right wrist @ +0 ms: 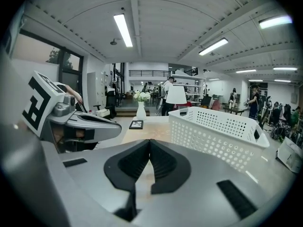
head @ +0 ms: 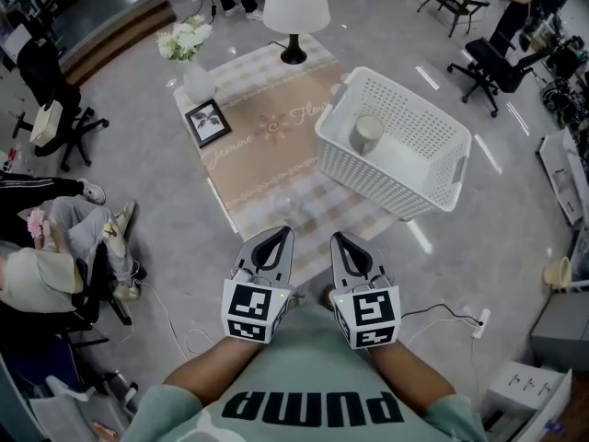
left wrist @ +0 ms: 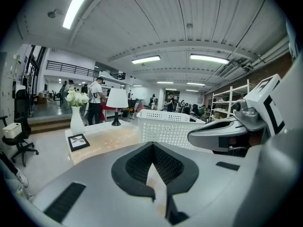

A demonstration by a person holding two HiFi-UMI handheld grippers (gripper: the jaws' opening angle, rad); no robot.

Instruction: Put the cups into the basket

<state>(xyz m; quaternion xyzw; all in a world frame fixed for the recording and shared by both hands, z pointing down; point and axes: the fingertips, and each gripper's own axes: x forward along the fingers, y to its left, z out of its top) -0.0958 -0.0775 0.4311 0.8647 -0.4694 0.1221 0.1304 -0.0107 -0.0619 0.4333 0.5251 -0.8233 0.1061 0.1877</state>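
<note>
One low table [head: 267, 145] carries the white basket [head: 433, 187] at about one o'clock from both grippers, long axis running ten to four, with a cup [head: 367, 133] standing inside. The right gripper [head: 339, 238] is nearer; it and the left gripper [head: 284, 233] are pressed together, empty.

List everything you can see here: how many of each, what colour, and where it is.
basket: one, white, right end of the table
cup: one, pale, inside the basket
table: one, beige patterned top, centre
lamp: one, white shade, black base, table's far end
vase of flowers: one, white, table's far left corner
picture frame: one, black, beside the vase
office chairs: two, black, one left, one upper right
left gripper: one, grey, shut, empty
right gripper: one, grey, shut, empty
</note>
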